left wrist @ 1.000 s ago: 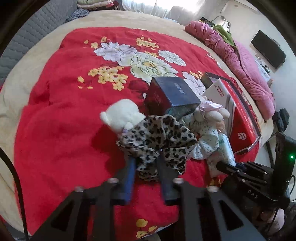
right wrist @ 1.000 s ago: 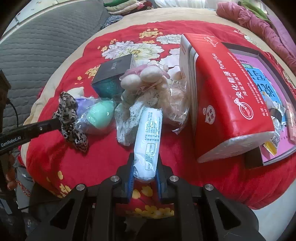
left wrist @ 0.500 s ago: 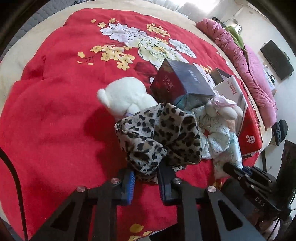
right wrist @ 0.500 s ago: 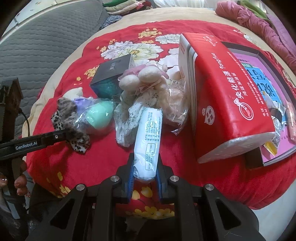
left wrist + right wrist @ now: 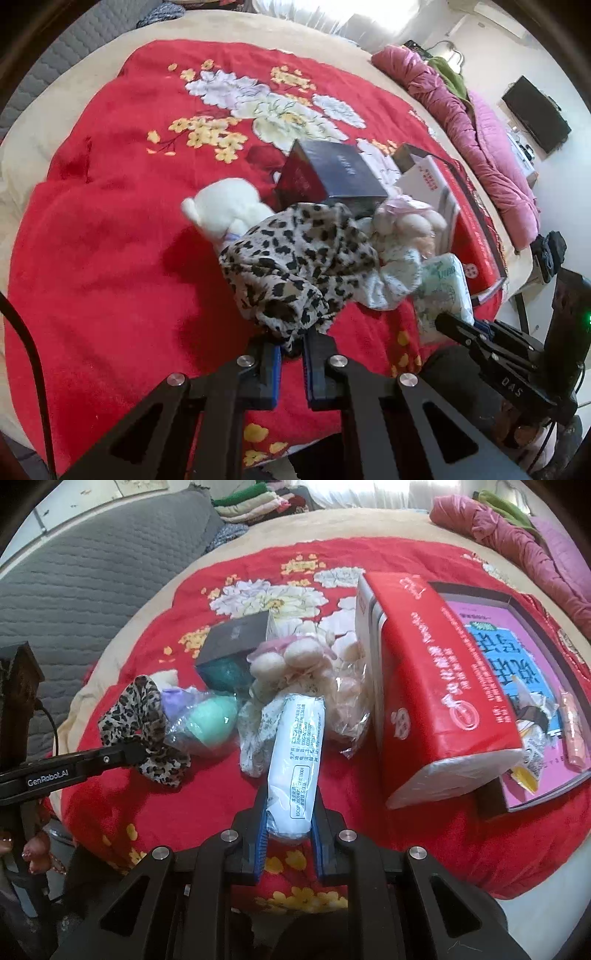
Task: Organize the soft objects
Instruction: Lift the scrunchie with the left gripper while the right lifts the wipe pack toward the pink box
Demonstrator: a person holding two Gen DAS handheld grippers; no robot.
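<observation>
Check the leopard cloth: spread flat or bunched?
Bunched. The leopard cloth hangs in crumpled folds, one end pinched in the shut left gripper.

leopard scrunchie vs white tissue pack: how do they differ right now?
The leopard scrunchie is spotted, crumpled fabric; the white tissue pack is a smooth, printed plastic-wrapped oblong. The left gripper pinches the scrunchie by its edge; the right gripper clamps the pack across its near end. Shared: both are soft and gripped.
</observation>
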